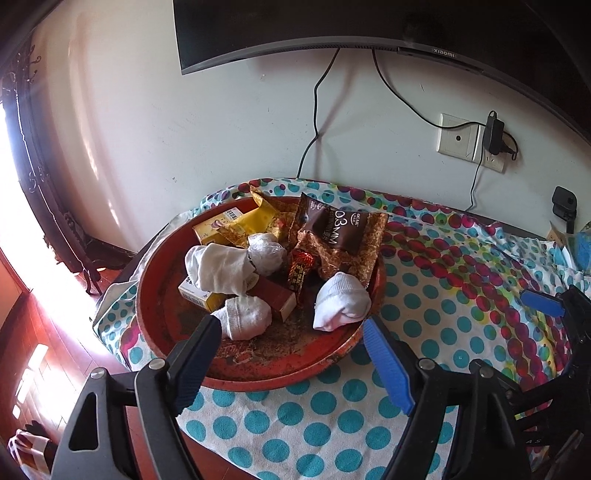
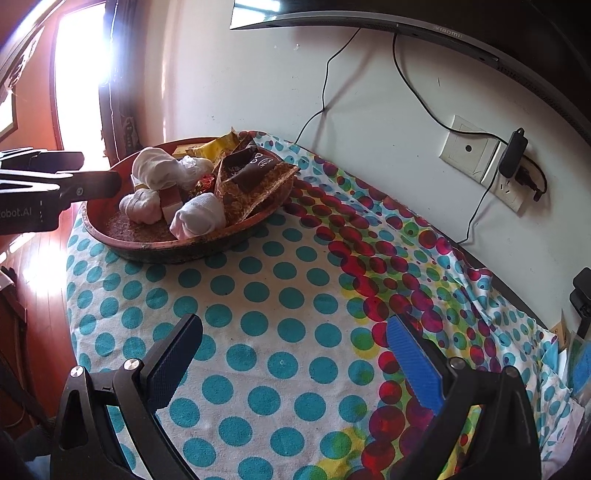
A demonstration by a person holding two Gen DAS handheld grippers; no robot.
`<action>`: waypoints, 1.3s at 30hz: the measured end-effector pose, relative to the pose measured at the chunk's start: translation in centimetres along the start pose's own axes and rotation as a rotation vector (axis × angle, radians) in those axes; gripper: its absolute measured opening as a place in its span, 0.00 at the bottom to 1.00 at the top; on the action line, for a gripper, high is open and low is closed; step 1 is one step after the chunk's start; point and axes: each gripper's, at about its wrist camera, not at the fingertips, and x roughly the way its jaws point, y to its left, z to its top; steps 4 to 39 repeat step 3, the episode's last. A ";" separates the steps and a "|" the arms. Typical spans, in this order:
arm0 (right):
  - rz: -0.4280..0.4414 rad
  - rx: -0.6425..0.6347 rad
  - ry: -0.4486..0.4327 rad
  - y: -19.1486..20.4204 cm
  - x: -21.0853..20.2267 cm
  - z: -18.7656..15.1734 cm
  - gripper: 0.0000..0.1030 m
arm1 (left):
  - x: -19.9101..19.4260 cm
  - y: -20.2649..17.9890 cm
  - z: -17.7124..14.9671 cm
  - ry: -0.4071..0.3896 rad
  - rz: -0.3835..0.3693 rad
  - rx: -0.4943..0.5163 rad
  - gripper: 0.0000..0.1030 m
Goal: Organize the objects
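Note:
A round red tray (image 1: 177, 354) sits on the dotted tablecloth (image 1: 436, 295) at the table's left end. It holds rolled white socks (image 1: 341, 304), small yellow boxes (image 1: 210, 230), a brown snack packet (image 1: 334, 225) and wrapped sweets (image 1: 301, 266). My left gripper (image 1: 291, 338) is open and empty just above the tray's near rim. The tray also shows in the right wrist view (image 2: 177, 251), with the left gripper (image 2: 92, 186) at its left edge. My right gripper (image 2: 295, 334) is open and empty over bare cloth (image 2: 258, 295), to the right of the tray.
A wall-mounted screen (image 1: 332, 26) hangs above the table, with cables running down to a wall socket and a plugged adapter (image 1: 495, 134). A black device (image 1: 565, 206) and blue items stand at the far right. The wooden floor (image 1: 33, 332) lies to the left, past the table edge.

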 end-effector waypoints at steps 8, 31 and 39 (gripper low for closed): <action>0.006 0.026 -0.002 -0.5 0.0 0.0 0.97 | 0.7 -0.1 -0.2 0.039 0.015 0.001 0.79; 0.006 0.026 -0.002 -0.5 0.0 0.0 0.97 | 0.7 -0.1 -0.2 0.039 0.015 0.001 0.79; 0.006 0.026 -0.002 -0.5 0.0 0.0 0.97 | 0.7 -0.1 -0.2 0.039 0.015 0.001 0.79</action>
